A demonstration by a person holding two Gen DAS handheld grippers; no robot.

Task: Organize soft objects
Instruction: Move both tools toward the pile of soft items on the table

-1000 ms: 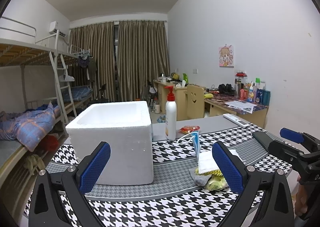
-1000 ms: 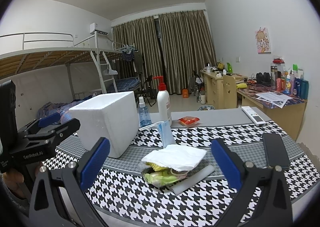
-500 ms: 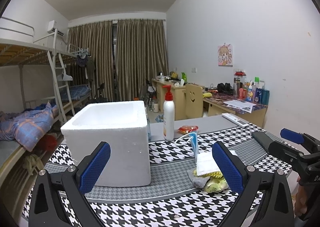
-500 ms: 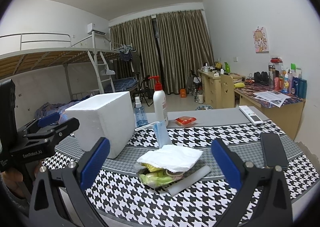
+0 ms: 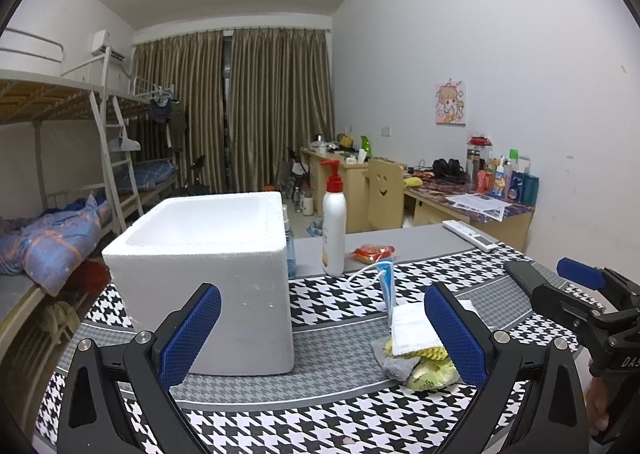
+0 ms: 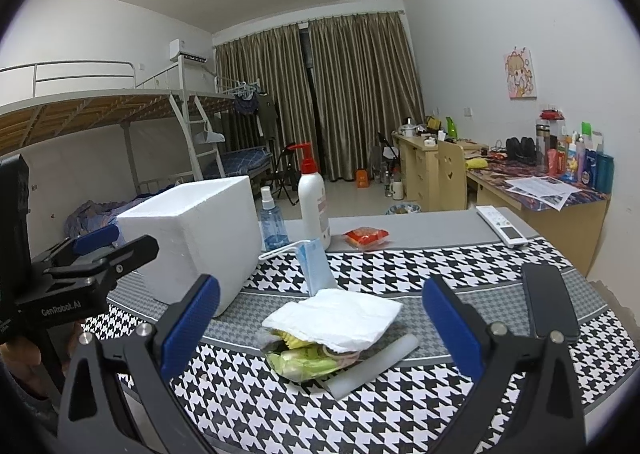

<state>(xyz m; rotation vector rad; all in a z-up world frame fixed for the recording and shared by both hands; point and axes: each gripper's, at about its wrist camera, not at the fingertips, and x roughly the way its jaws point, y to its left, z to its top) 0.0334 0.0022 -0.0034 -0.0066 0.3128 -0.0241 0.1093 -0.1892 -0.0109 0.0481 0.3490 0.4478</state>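
Note:
A white foam box (image 5: 208,274) (image 6: 192,238) stands open-topped on the houndstooth tablecloth (image 5: 328,426). To its right lies a pile of soft things (image 6: 332,334) (image 5: 412,350): a folded white cloth on top, a yellow-green packet and grey cloth beneath, a blue face mask (image 6: 316,266) leaning at the back. A white tube (image 6: 372,366) lies under the pile. My left gripper (image 5: 320,334) is open, held above the table in front of the box. My right gripper (image 6: 320,326) is open, with the pile just beyond it.
A white pump bottle (image 5: 334,230), a blue spray bottle (image 6: 272,222) and a red snack packet (image 6: 366,236) stand behind the pile. A remote control (image 6: 500,226) and a black phone (image 6: 550,306) lie at the right. Desks, bunk beds and curtains fill the room behind.
Both views shifted slightly: the foam box and the pile slid a little leftward in frame. Both grippers stay open, and nothing on the table has moved.

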